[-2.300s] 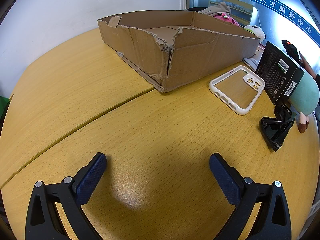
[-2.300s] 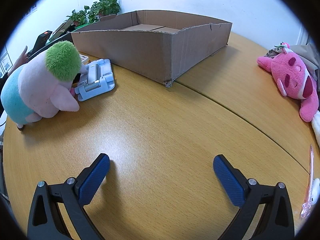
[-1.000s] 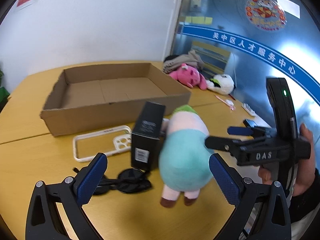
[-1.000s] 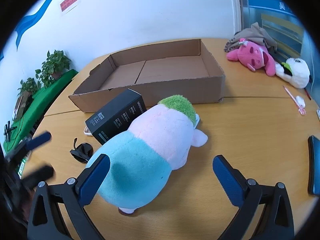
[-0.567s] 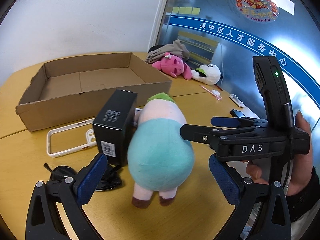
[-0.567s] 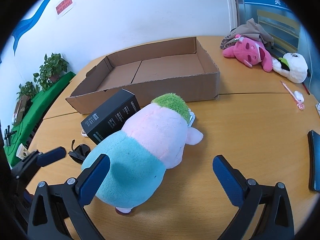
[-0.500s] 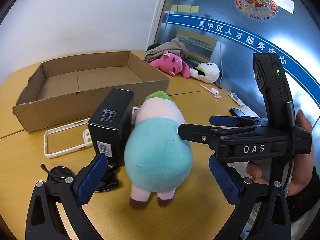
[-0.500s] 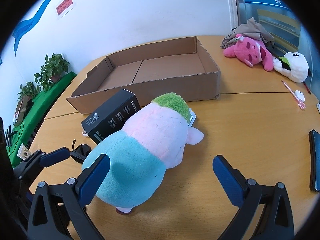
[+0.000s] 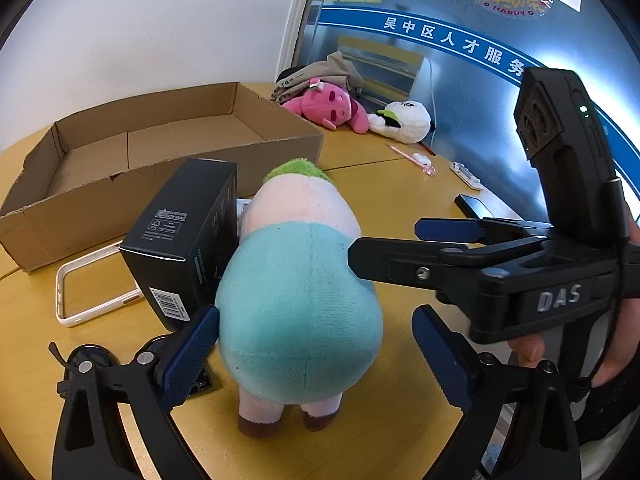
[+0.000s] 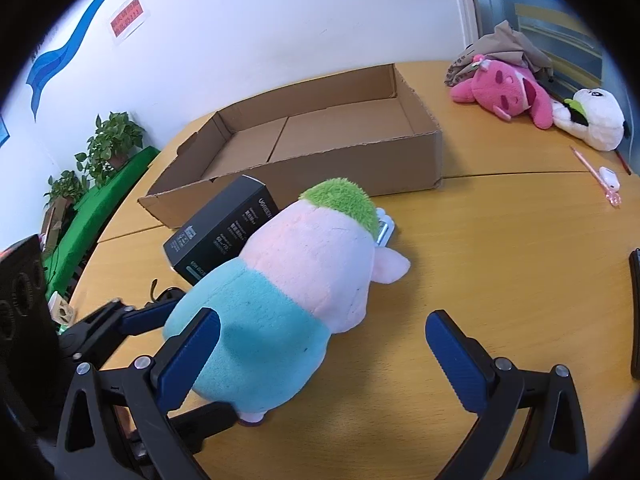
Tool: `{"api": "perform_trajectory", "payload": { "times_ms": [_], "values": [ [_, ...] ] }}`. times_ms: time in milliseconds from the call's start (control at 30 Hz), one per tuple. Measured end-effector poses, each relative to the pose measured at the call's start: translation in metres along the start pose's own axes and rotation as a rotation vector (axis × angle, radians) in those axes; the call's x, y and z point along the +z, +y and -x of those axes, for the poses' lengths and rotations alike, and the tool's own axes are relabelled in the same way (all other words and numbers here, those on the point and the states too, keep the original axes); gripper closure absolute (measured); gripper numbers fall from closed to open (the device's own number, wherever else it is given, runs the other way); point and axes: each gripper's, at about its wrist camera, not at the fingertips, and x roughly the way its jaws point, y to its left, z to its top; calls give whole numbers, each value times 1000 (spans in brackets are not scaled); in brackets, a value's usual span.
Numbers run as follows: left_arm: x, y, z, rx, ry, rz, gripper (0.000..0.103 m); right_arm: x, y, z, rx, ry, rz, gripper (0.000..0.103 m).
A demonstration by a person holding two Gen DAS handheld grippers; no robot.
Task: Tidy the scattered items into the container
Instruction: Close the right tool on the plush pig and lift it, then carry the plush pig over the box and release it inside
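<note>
- Jaws on my left gripper (image 9: 316, 356) and right gripper (image 10: 322, 356) both gape around the teal-and-pink green-tufted plush toy (image 9: 298, 280), standing before the open brown cardboard box (image 9: 144, 140).
- Risk (my guess): closing could topple the leaning black carton (image 9: 188, 240).

left hand-held gripper (image 9: 312, 350) open, right hand-held gripper (image 10: 320, 346) open, side by side

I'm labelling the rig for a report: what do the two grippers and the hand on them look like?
Both the left gripper and the right gripper are black frames with silver screws and blue textured pads. The right one's body reads "DAS" and carries a black block with a green light. A bare hand grips it, with a dark sleeve.
</note>
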Motion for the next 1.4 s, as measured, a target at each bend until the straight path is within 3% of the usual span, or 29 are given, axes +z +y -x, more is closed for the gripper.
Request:
{"api": "perform_trajectory", "payload": {
  "times_ms": [100, 267, 333, 533, 700, 833, 967, 1133, 1400],
  "values": [
    [0, 3, -7, 28, 22, 2, 15, 1, -3, -2, 24, 6, -14, 1],
    [-1, 14, -10, -12, 48, 52, 21, 8, -15, -12, 106, 34, -88, 1],
    [-3, 15, -10, -20, 56, 57, 23, 11, -18, -25, 91, 51, -98, 1],
    [-11, 14, -9, -24, 74, 64, 26, 15, -22, -56, 201, 101, -170, 3],
    [-16, 15, -2, -31, 61, 80, 31, 11, -6, -50, 217, 71, -116, 28],
    [-15, 2, 13, -27, 31, 47, 33, 9, -4, -32, 217, 35, -108, 35],
    [6, -11, 39, -38, -22, 20, 33, 21, 4, 1, 217, -37, -87, 37],
    [56, -11, 76, -26, -116, -11, 33, 72, 30, 42, 220, -150, -8, 37],
    [139, 23, 144, 94, -243, -23, 33, 173, 94, 69, 299, -252, 143, 38]
  ]
}}
